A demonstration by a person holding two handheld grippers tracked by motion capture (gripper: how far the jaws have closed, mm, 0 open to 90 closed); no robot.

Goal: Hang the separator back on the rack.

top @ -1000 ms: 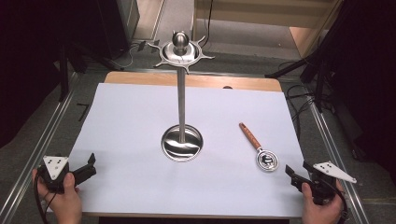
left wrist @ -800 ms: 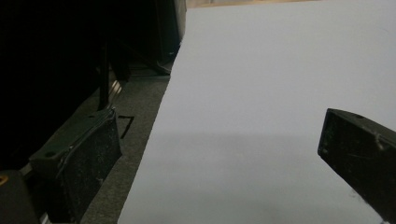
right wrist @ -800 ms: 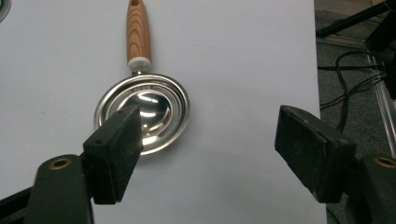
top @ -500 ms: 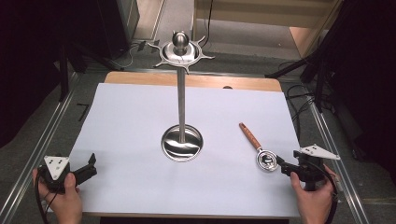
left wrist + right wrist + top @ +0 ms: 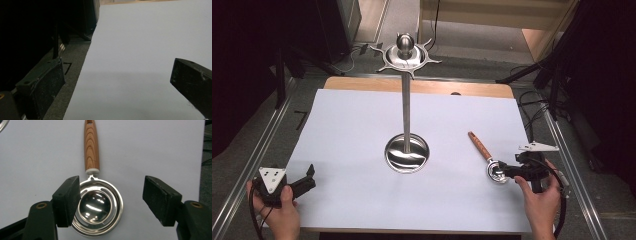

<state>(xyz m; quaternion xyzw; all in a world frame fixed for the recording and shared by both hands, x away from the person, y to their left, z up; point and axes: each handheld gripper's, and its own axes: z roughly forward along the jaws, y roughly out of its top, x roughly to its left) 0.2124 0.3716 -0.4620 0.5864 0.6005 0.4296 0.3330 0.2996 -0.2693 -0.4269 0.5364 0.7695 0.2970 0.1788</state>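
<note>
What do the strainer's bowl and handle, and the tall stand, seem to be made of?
Strainer bowl: probably polished steel; it gives mirror-like reflections and has slots cut in it.
Handle: looks like varnished wood, or a wood-grain print; brown curved grain lines, a white collar at its base.
Stand: apparently polished metal; the pole, round base and top ring are silver and shiny.
</note>
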